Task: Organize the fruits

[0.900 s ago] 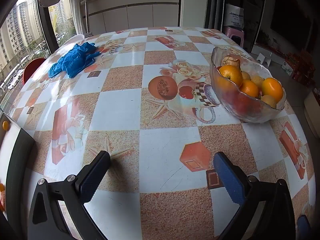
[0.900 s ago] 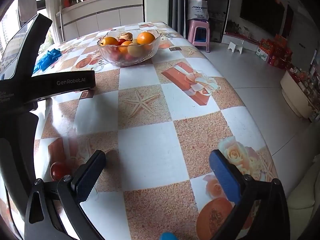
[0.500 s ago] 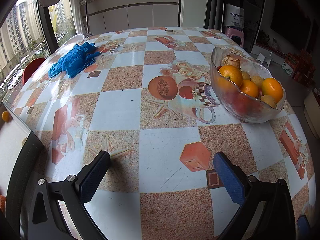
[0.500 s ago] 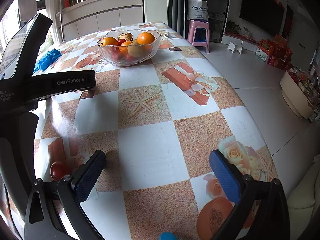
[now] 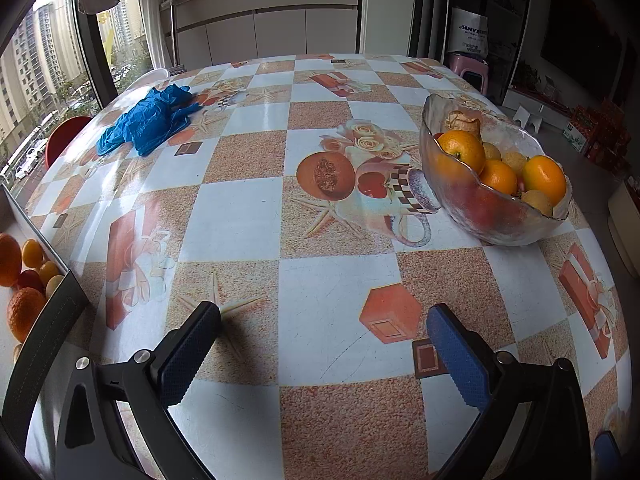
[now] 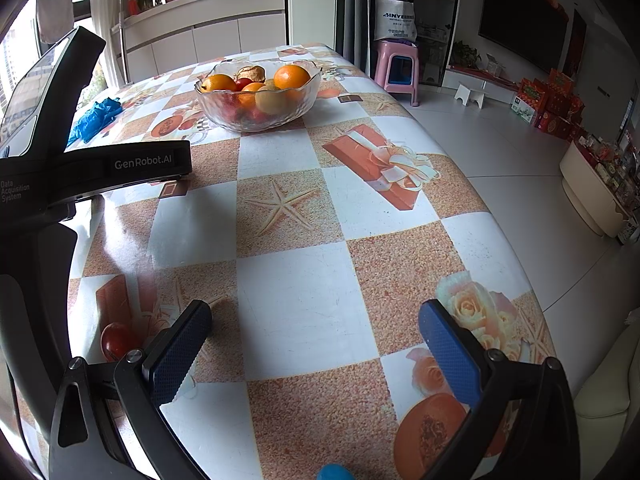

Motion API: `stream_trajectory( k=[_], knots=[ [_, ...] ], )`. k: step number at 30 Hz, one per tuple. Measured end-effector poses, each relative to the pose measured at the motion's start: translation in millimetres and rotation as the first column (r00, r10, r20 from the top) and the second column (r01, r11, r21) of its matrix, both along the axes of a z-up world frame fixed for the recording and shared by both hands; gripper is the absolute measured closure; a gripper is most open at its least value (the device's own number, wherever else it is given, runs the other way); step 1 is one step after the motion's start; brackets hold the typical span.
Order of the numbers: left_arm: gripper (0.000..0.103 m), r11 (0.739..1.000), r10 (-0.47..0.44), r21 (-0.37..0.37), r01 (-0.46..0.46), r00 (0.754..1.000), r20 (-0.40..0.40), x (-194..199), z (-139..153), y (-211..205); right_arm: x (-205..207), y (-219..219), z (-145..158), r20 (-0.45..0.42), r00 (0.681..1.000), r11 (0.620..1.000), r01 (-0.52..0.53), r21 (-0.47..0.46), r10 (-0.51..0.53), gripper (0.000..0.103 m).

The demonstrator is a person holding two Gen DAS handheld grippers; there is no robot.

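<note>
A glass bowl of oranges, yellow and red fruit stands at the table's right side in the left wrist view, and far ahead in the right wrist view. An orange sits at its near rim. My left gripper is open and empty over the checkered tablecloth, well short of the bowl. My right gripper is open and empty over a white square. The left gripper's body crosses the right wrist view at left.
A blue crumpled glove lies at the far left of the table. A screen showing fruit leans in at the left edge. A pink stool stands past the table. The table edge curves along the right.
The screen at the left edge of the left wrist view has swung, now showing oranges and small fruit. Both grippers have stayed nearly still and open.
</note>
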State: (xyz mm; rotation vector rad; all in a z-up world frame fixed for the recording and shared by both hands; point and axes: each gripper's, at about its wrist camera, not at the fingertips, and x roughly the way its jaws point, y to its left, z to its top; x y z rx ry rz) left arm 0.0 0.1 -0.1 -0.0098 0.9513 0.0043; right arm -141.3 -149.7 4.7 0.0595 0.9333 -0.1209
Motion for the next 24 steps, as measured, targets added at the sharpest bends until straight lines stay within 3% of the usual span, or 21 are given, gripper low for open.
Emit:
stream_trajectory(
  k=[7, 13, 24],
  knots=[
    [0.0, 1.0, 0.0, 0.0, 0.0, 1.0, 0.0, -0.1, 0.0, 0.1, -7.2, 2.9, 4.3, -0.005, 1.0, 1.0, 0.01, -0.019, -0.01, 0.0],
    [0.0, 1.0, -0.002, -0.001, 0.002, 1.0, -0.001, 0.2, 0.1, -0.2, -1.6, 9.0, 1.2, -0.027, 0.996, 0.996, 0.084, 0.007, -0.084, 0.0],
    [0.0, 1.0, -0.003, -0.001, 0.003, 1.0, 0.008, 0.0, 0.4, -2.0, 0.4, 14.2, 0.5, -0.05, 0.997, 0.999, 0.052, -0.002, -0.052, 0.0]
  ],
)
